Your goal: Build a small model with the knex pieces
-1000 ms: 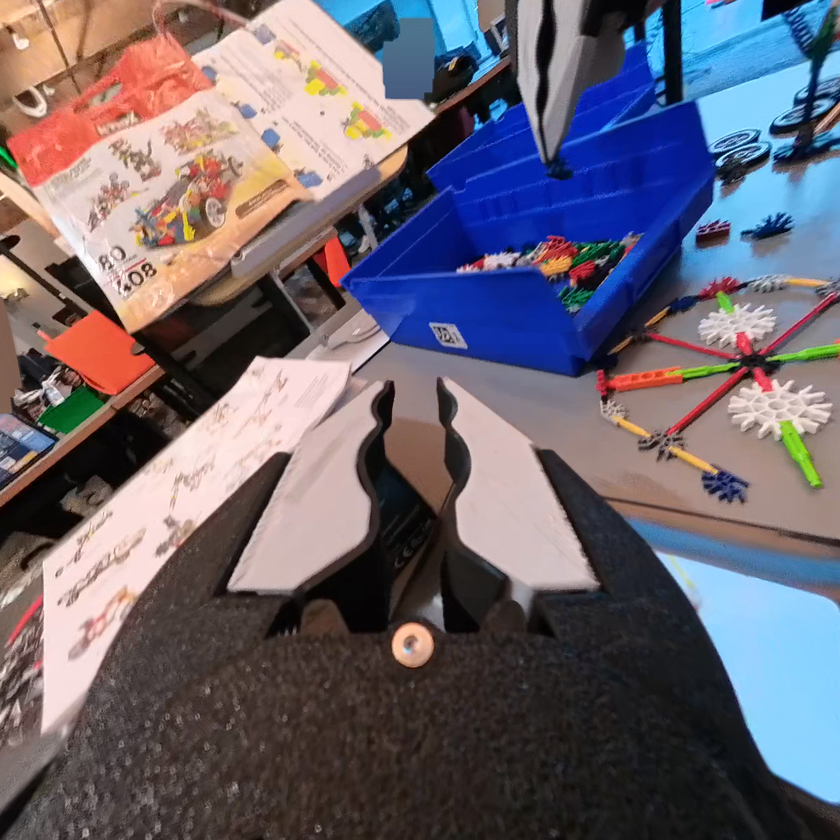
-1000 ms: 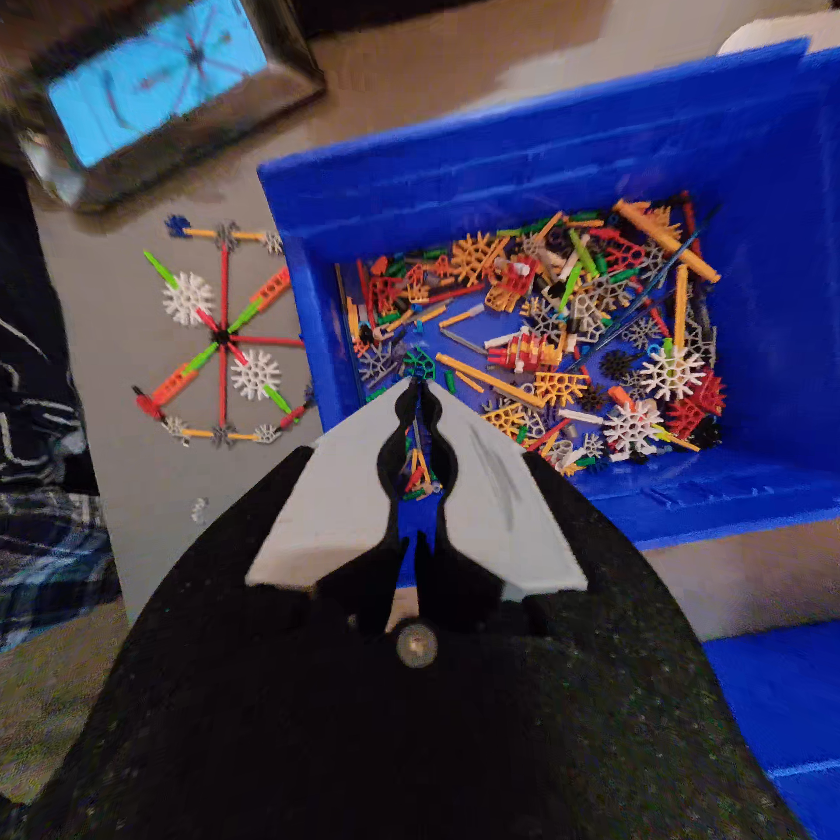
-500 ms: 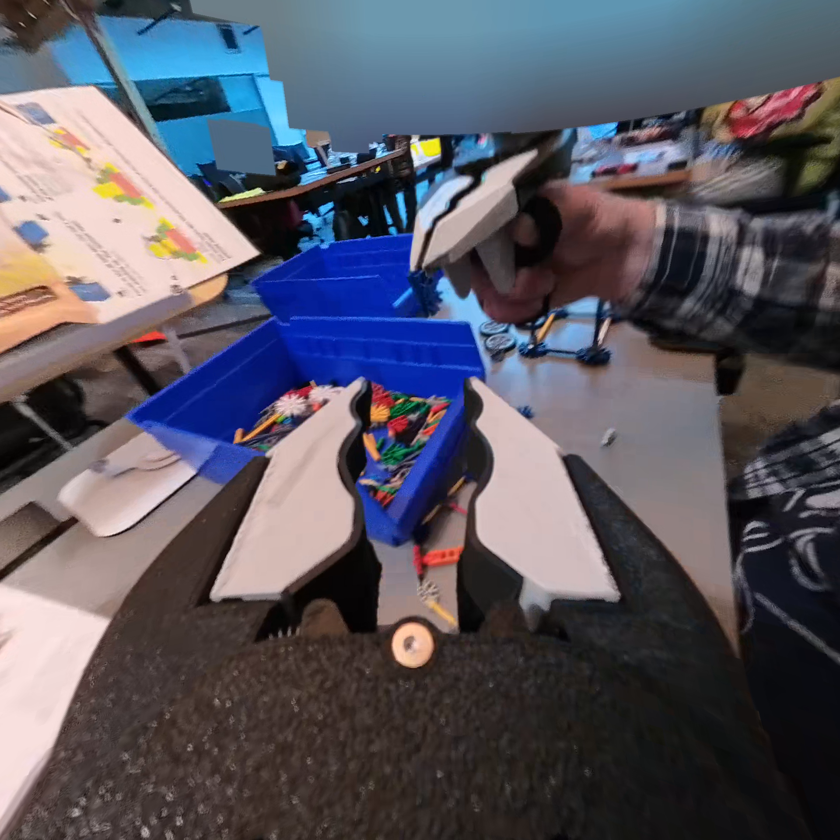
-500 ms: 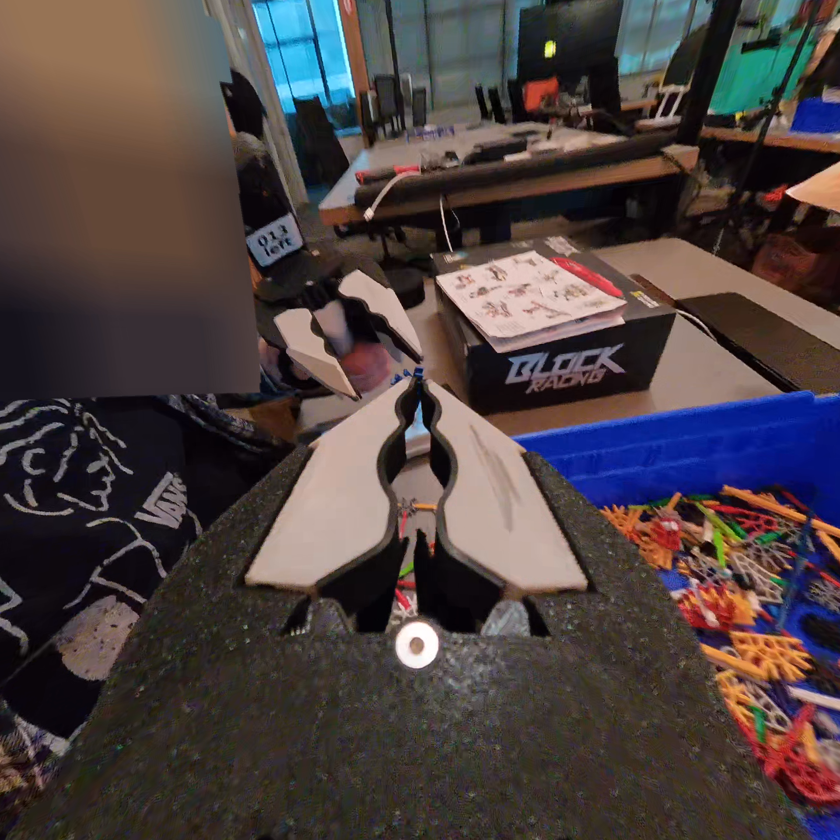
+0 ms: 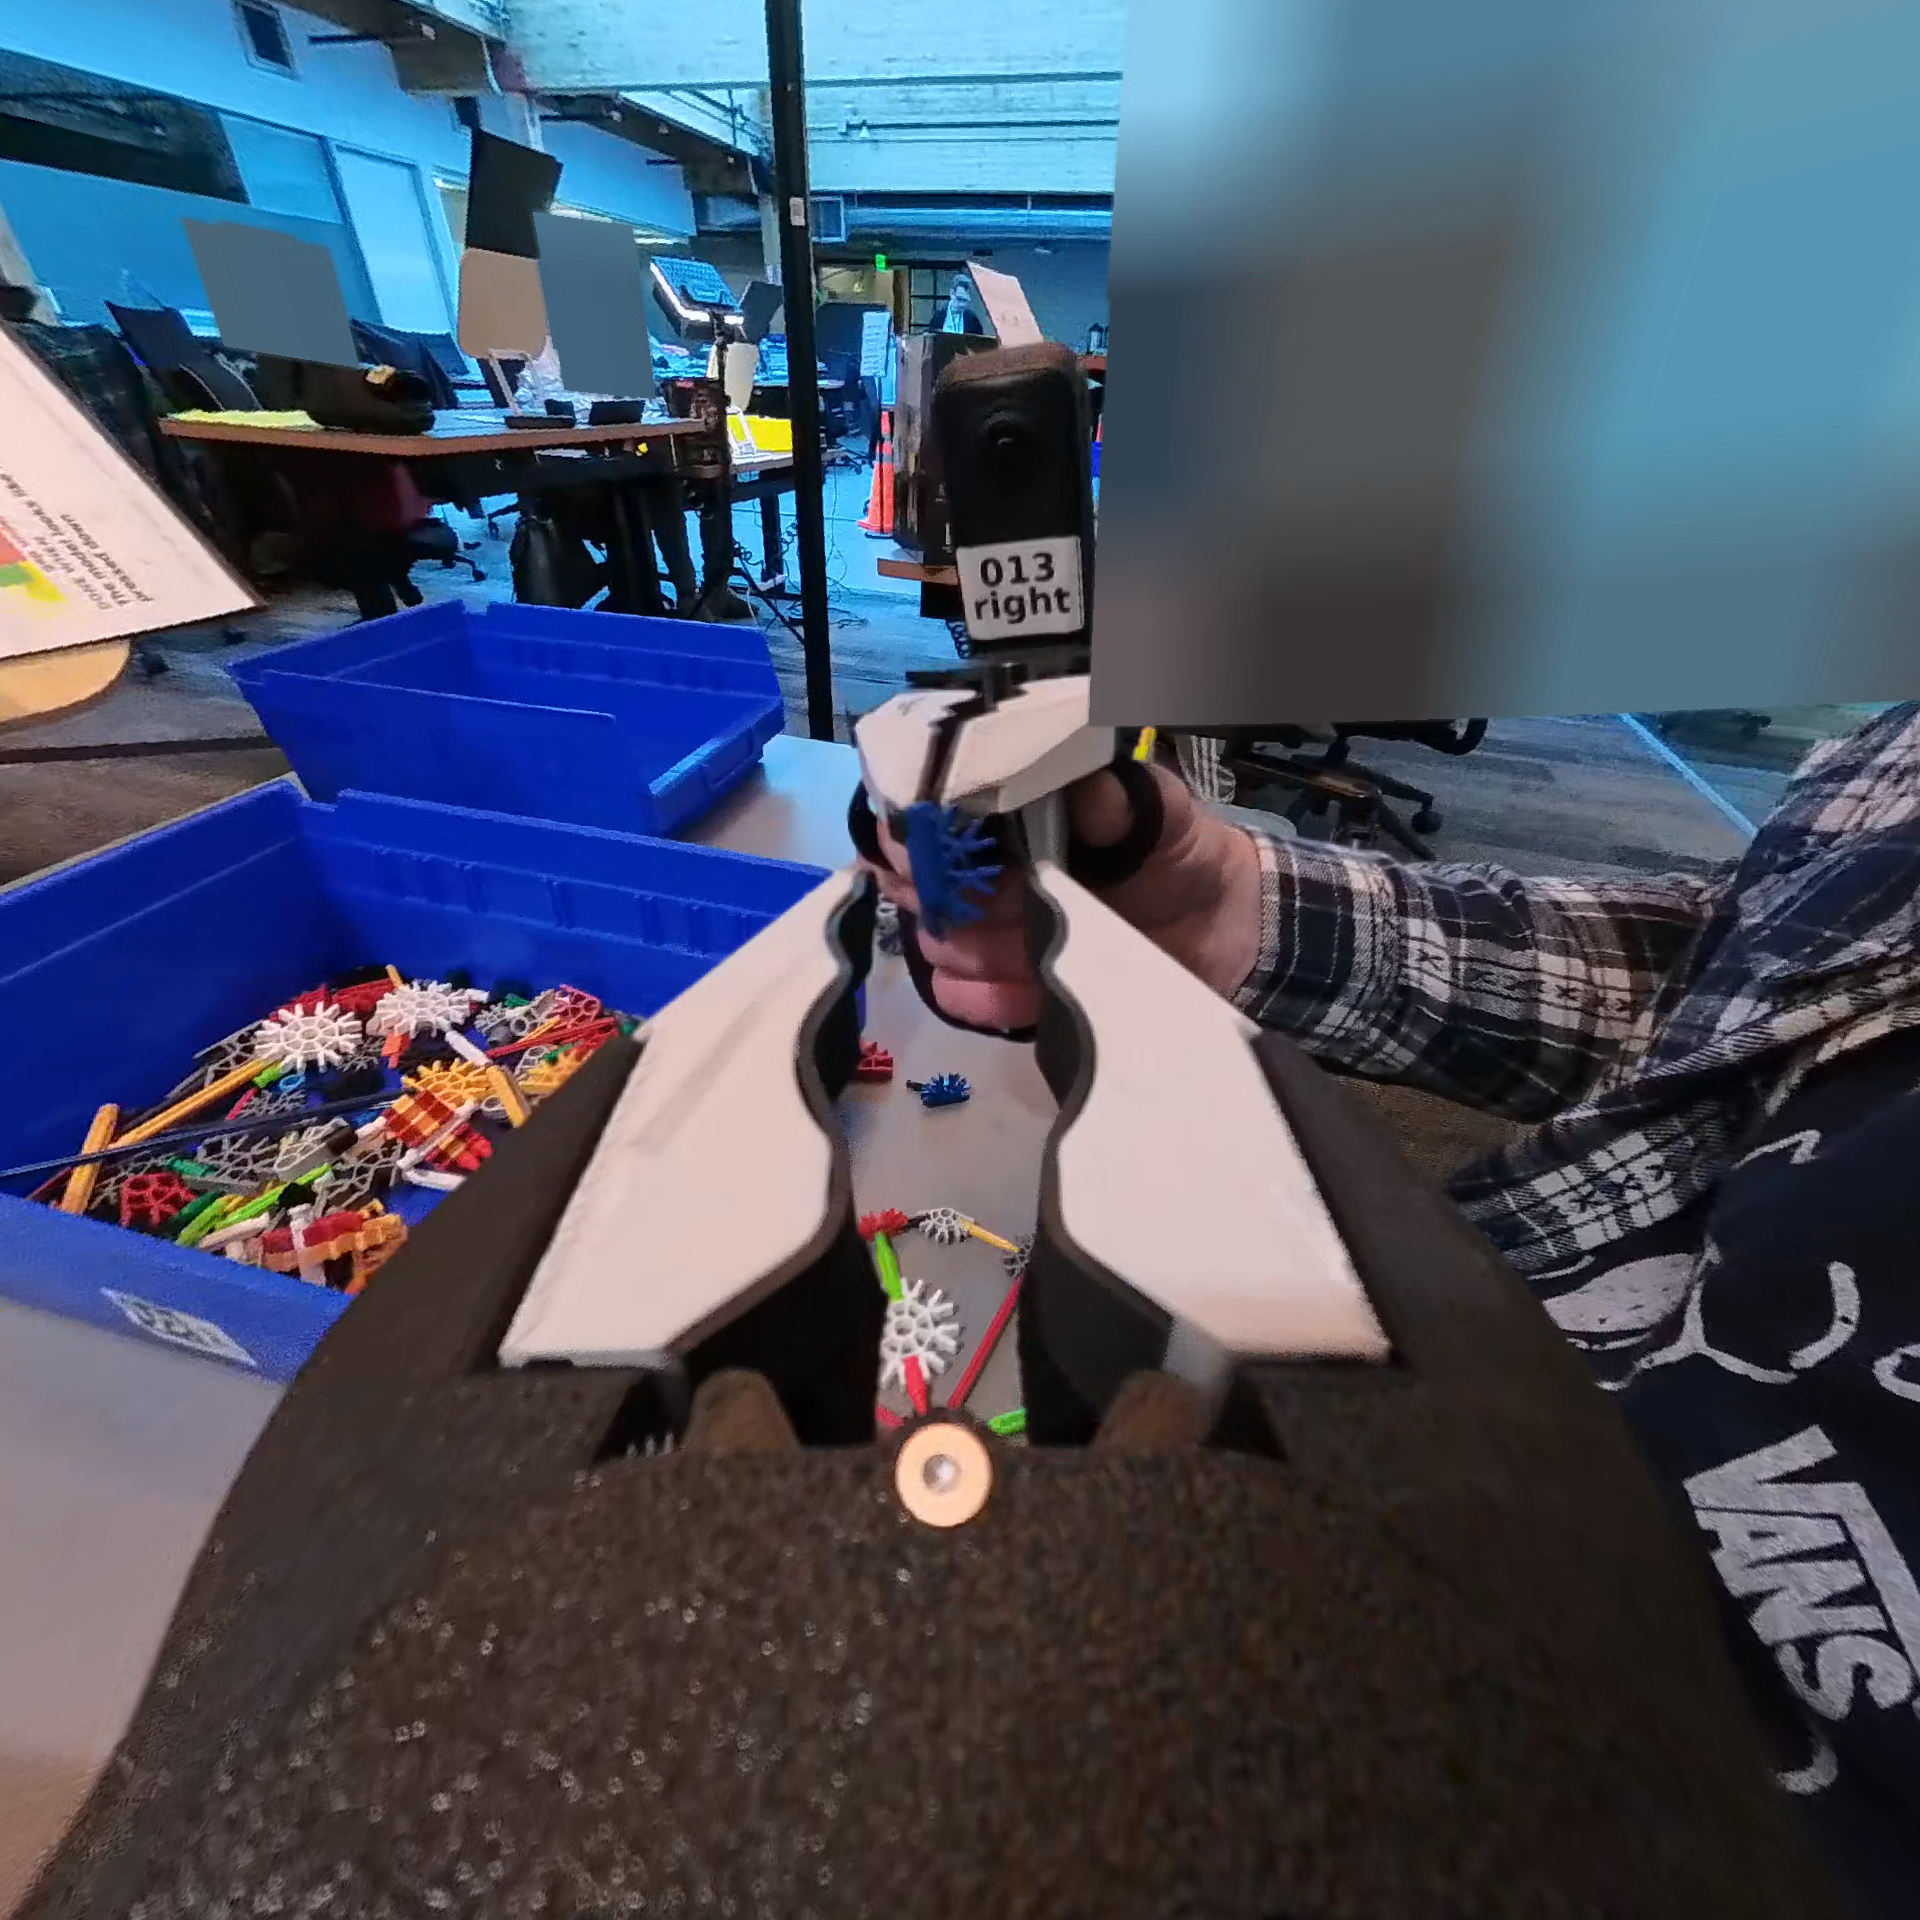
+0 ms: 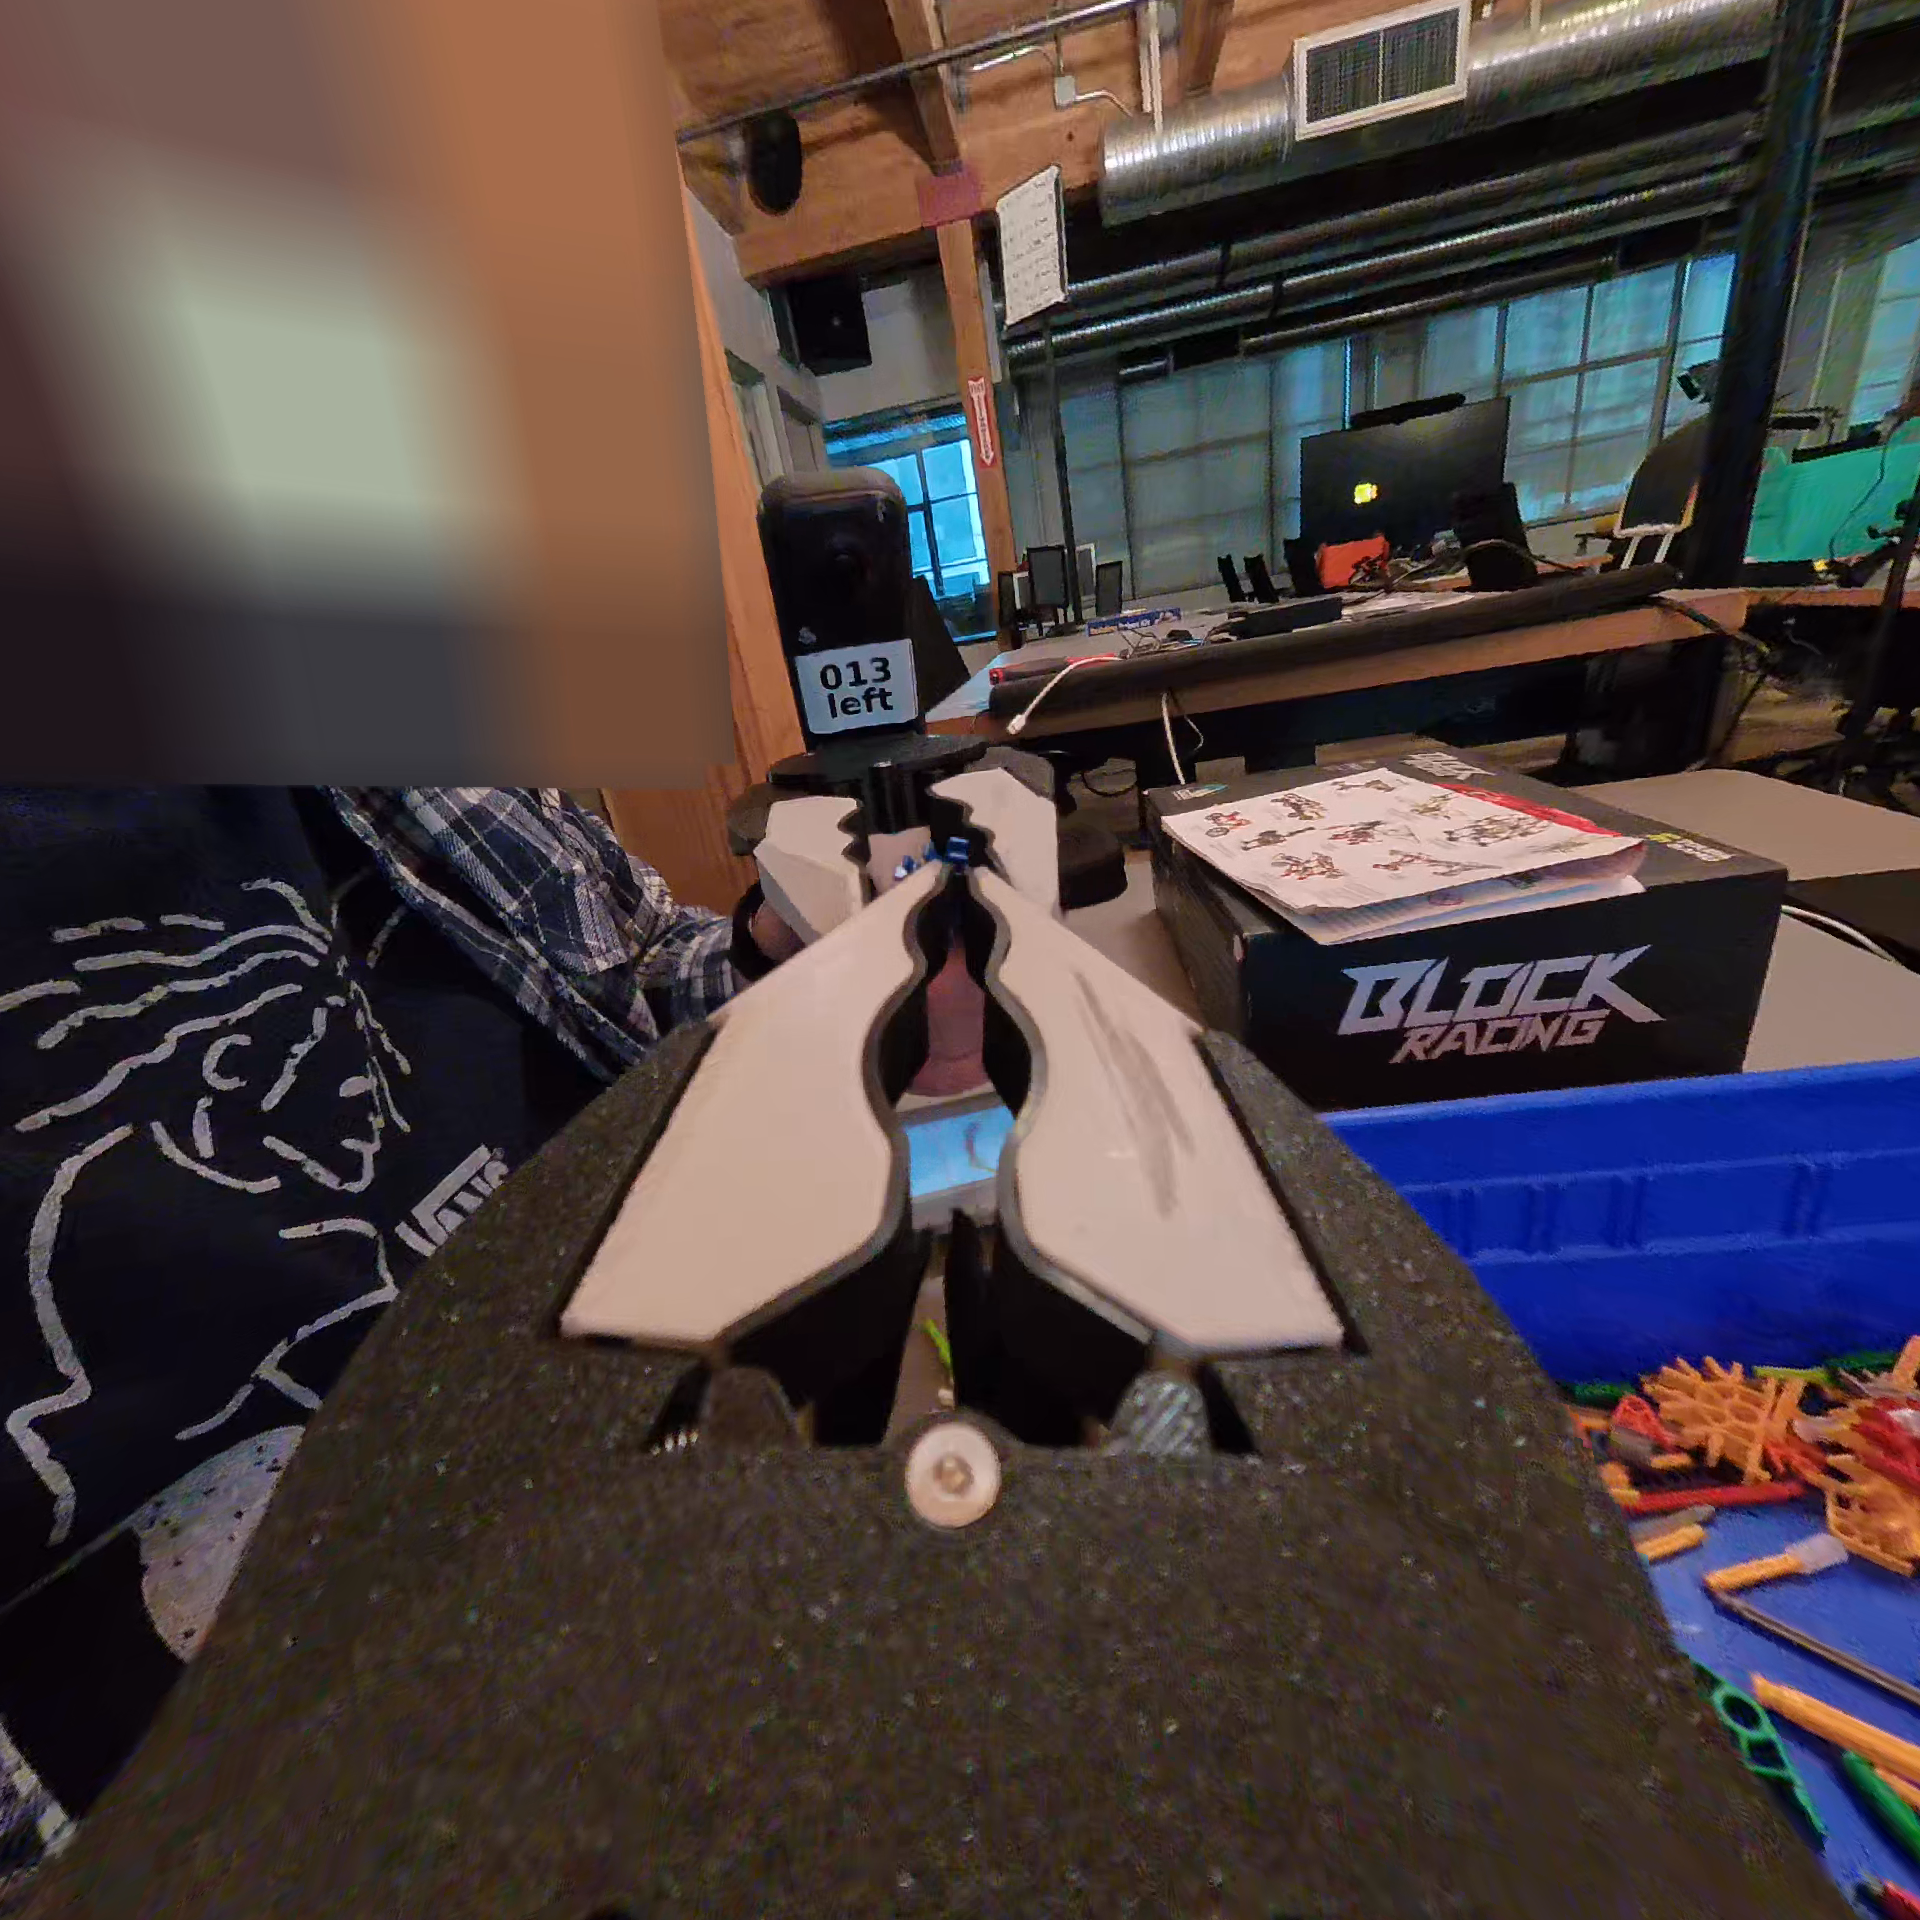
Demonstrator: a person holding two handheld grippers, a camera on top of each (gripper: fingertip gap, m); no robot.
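My right gripper (image 6: 948, 871) is shut on a small blue spiky connector (image 6: 951, 854), held up in the air at its fingertips. In the left wrist view the right gripper (image 5: 940, 816) faces the camera, with the blue connector (image 5: 951, 860) sticking out below its tips. My left gripper (image 5: 945, 891) is open and empty, its tips just short of the connector on either side. It also shows in the right wrist view (image 6: 904, 831), facing the right gripper. A flat spoked assembly (image 5: 914, 1340) of rods and white connectors lies on the table below.
A blue bin (image 5: 156, 935) full of coloured rods and connectors stands to the left, also seen in the right wrist view (image 6: 1662, 1195). A second blue bin (image 5: 520, 717) is behind it. A loose blue connector (image 5: 943, 1089) lies on the table. A black box (image 6: 1455, 997) carries an instruction sheet.
The right gripper has lifted from over the bin with the blue connector and turned toward the left one. The left gripper has swung right to face it and opened wider.
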